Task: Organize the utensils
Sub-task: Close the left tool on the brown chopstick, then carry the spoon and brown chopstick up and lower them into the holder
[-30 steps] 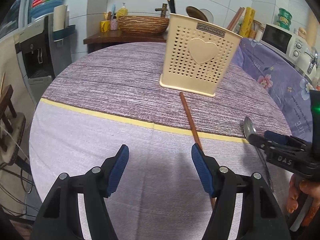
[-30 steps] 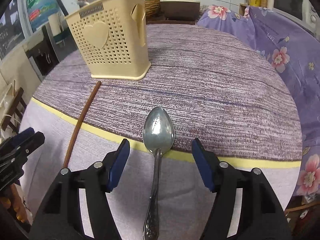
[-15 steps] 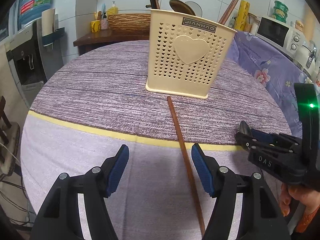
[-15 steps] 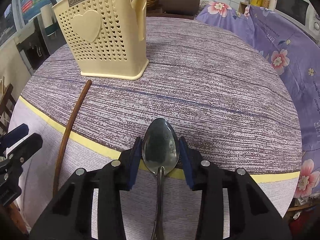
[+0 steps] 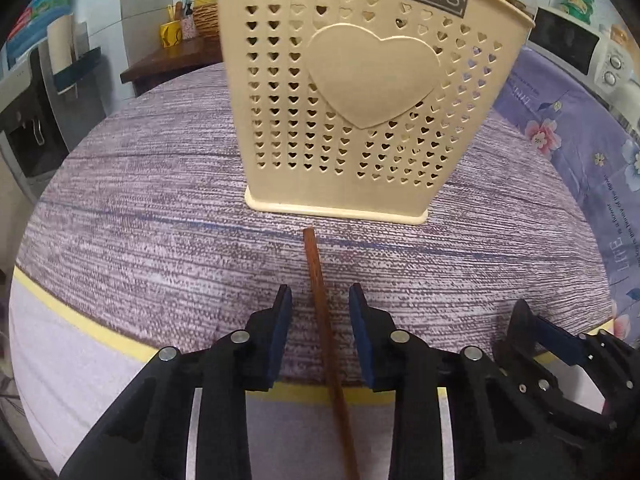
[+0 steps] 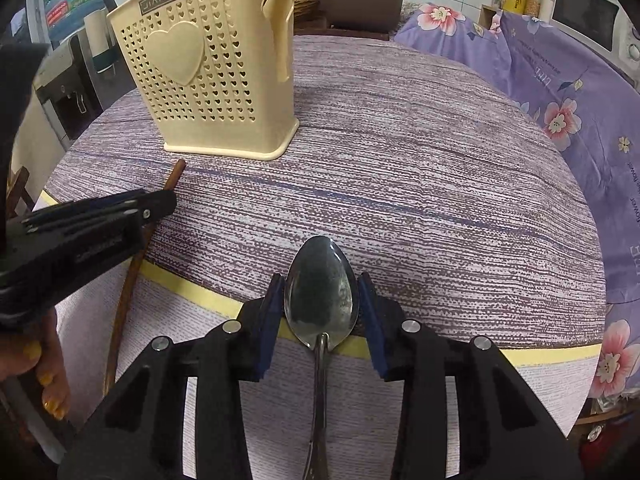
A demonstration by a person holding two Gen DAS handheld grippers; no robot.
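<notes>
Jaws on both sides narrowed around utensils lying on the bench.

Left gripper (image 5: pixel 320 312): jaws partly closed, straddling a brown chopstick (image 5: pixel 318 280) with small gaps either side, not gripping; chopstick flat on the bench (image 5: pixel 140 220), far tip just short of the cream holder (image 5: pixel 360 100). Right gripper (image 6: pixel 322 302): jaws pressed against both edges of the metal spoon (image 6: pixel 320 292) bowl, handle running back between the fingers, spoon over the yellow stripe (image 6: pixel 540 354). Purple floral cloth (image 6: pixel 560 100) at far right.
</notes>
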